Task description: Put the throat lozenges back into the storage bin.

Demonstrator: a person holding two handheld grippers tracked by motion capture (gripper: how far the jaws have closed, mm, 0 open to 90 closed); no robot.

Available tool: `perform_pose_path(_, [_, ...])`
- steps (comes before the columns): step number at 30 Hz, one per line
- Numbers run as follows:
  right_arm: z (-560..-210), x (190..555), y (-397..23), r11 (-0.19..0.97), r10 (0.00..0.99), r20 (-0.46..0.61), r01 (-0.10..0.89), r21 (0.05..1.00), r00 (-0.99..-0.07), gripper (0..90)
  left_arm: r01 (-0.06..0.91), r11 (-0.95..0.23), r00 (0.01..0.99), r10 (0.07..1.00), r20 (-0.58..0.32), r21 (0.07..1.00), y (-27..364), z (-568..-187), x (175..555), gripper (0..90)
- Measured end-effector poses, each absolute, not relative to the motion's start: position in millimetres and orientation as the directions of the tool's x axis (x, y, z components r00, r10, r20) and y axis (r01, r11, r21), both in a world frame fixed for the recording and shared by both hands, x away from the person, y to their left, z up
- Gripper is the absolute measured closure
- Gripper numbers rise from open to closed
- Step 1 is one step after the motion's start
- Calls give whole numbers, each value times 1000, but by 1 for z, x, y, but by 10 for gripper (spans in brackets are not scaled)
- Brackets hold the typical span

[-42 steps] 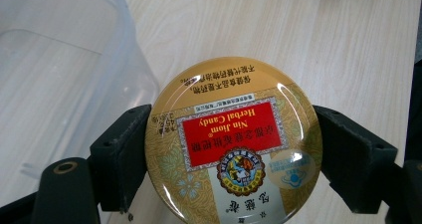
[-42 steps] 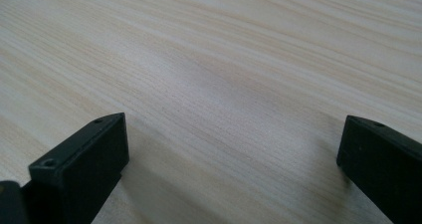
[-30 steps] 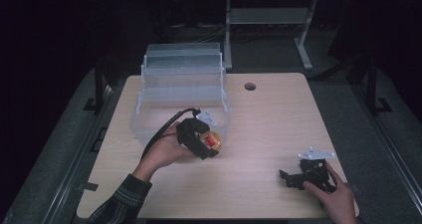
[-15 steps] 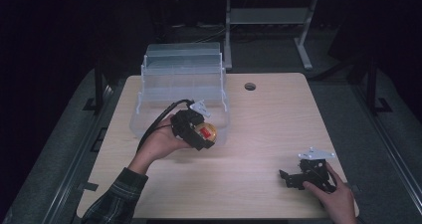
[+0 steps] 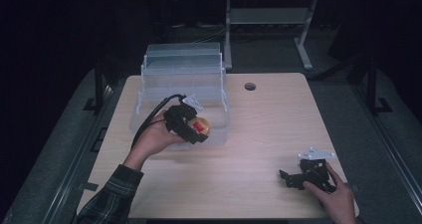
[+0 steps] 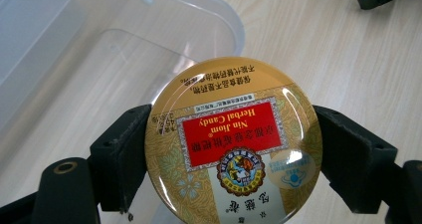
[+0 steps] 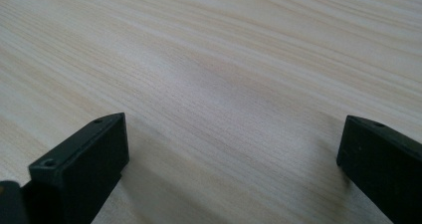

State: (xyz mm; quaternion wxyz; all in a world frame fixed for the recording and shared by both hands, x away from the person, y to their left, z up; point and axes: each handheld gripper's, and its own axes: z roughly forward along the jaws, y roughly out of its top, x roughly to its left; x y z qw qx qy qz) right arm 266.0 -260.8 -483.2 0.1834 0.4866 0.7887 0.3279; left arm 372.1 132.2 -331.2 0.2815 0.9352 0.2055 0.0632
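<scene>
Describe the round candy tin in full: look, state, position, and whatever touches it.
The candy tin is a round, flat, glossy container, metal by the look of it, gold-yellow with leaf patterns. A red panel reads "Nin Jiom Herbal Candy", with Chinese text and a circular emblem; the print appears upside down in the left gripper view. It looks closed. The left gripper clamps it by opposite edges, lid face toward the camera, held in the air over the near rim of the clear plastic bin. Only the two black jaws touch it.
</scene>
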Motion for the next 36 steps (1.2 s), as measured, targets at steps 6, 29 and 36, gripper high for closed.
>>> perform_pose_path(6, [-483,266,-261,312,888,29,647,696,-460,0,365,-749,899,439,1,553,139,-329,377,197])
perform_pose_path(29, [-483,266,-261,313,888,28,647,696,-459,0,445,-697,841,541,4,562,172,-329,392,197])
perform_pose_path(36, [-483,266,-261,313,888,28,647,696,-460,0,465,-685,823,567,10,561,182,-329,396,197])
